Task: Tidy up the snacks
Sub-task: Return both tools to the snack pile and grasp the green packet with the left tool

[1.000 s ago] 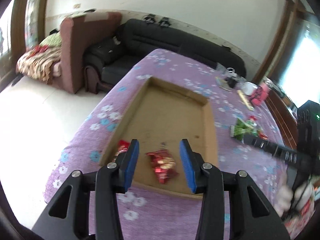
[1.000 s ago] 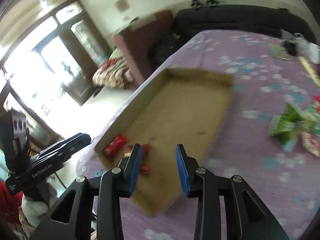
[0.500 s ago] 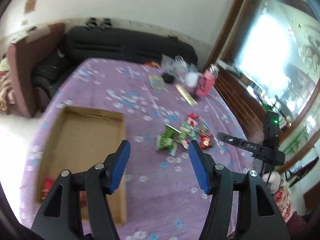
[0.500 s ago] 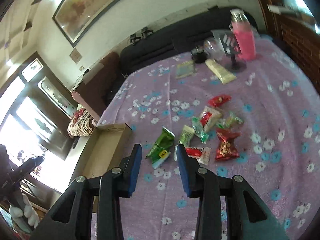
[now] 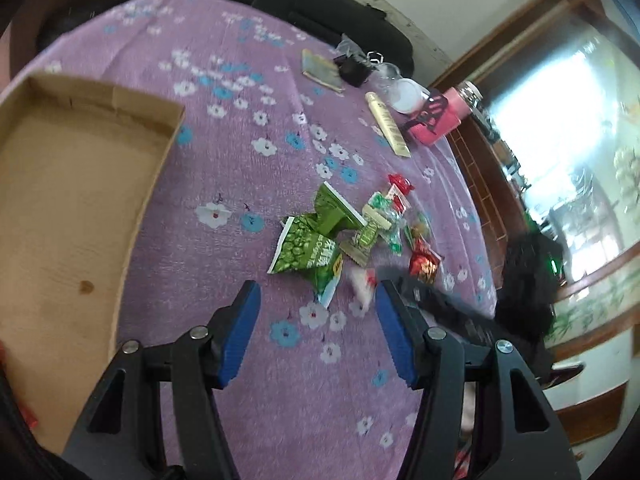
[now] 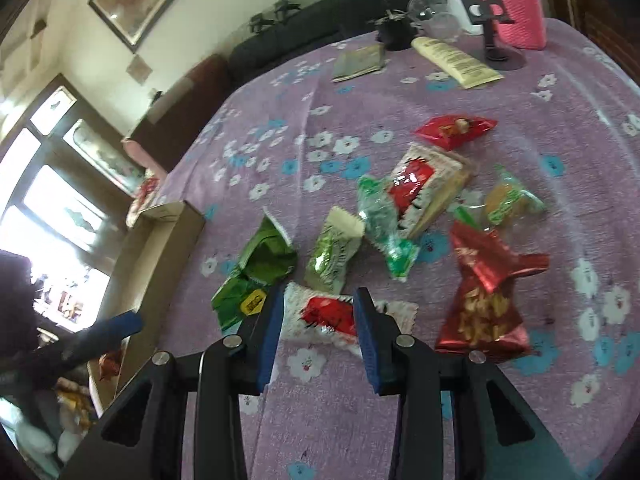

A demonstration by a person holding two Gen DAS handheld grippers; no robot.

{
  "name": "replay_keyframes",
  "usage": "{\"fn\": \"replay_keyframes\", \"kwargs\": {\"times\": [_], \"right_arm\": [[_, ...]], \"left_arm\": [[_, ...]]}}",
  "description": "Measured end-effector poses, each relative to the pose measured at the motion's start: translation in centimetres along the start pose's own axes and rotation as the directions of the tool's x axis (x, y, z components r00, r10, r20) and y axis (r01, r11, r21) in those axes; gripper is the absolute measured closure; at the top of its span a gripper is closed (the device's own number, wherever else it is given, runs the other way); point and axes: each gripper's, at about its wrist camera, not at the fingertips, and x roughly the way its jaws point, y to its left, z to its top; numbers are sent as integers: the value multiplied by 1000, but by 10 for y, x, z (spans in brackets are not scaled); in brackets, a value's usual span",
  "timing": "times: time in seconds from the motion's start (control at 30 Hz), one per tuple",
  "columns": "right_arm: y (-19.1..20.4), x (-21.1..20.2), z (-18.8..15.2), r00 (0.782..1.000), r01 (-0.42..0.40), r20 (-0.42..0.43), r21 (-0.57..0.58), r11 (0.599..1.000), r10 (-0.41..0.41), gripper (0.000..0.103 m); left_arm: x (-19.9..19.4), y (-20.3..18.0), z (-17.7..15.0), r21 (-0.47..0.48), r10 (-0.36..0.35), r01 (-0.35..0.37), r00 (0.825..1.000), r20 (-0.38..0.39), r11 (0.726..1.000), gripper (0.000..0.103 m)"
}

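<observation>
Snacks: loose packets heaped mid-tabletop, well apart from the cardboard tray.
Right hand-held gripper: jaws apart, straddling a red-and-white packet.
Left hand-held gripper: wide apart, empty, near a green packet.
Progress: early; most packets unsorted.
Surface: purple floral cloth; black sofa beyond.

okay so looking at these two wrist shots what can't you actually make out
- Left wrist view: the near end of the cardboard box is cut off by the frame edge, so what lies there is hidden.
- Left wrist view: the white-and-red packet is motion-blurred and unreadable.
- Right wrist view: the right gripper frames that packet; contact is unclear.
</observation>
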Motion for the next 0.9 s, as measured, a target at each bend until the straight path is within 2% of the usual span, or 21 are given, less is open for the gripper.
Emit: {"fn": "replay_keyframes", "kwargs": {"times": [0.07,0.23,0.3,0.37,0.43,0.47,0.53,0.57,0.63,0.73,0.9], "right_arm": [[5,-2,-7,999,-42,-25,-30,999,42,67],[19,-2,-17,1000,-20,-12,-115,993,19,64],[23,-5,-22,1000,-17,-11,-147,989,15,59],[24,-7,-26,1000,-16,-14,-168,986,14,46],[22,-6,-28,999,-25,-27,-167,986,21,45],[21,-6,-29,999,-38,-35,-160,986,33,45],[14,-11,-30,996,-80,-40,-126,989,76,45],[11,-15,-29,995,-99,-34,-107,989,96,45],[7,-21,-29,995,-98,-13,-95,991,97,45],[4,-25,-31,996,-91,-2,-84,992,91,45],[11,-27,-36,999,-45,0,-115,992,45,45]], "left_arm": [[8,3,3,-21,-10,10,1000,-1,1000,43],[33,-2,8,-23,-18,18,1000,1,1000,43],[43,-6,13,7,4,-4,1000,8,1000,43],[52,-10,17,32,19,-19,1000,2,999,43],[63,-15,17,71,54,-53,998,-19,996,43],[66,-18,16,92,76,-73,997,-27,993,56],[69,-24,11,159,108,-101,994,-34,982,61],[67,-27,8,189,120,-113,992,-25,975,70],[57,-35,2,242,126,-120,992,-12,963,79],[45,-38,-5,265,116,-109,993,-10,958,93],[26,-36,-19,267,83,-74,996,-23,961,95]]}}
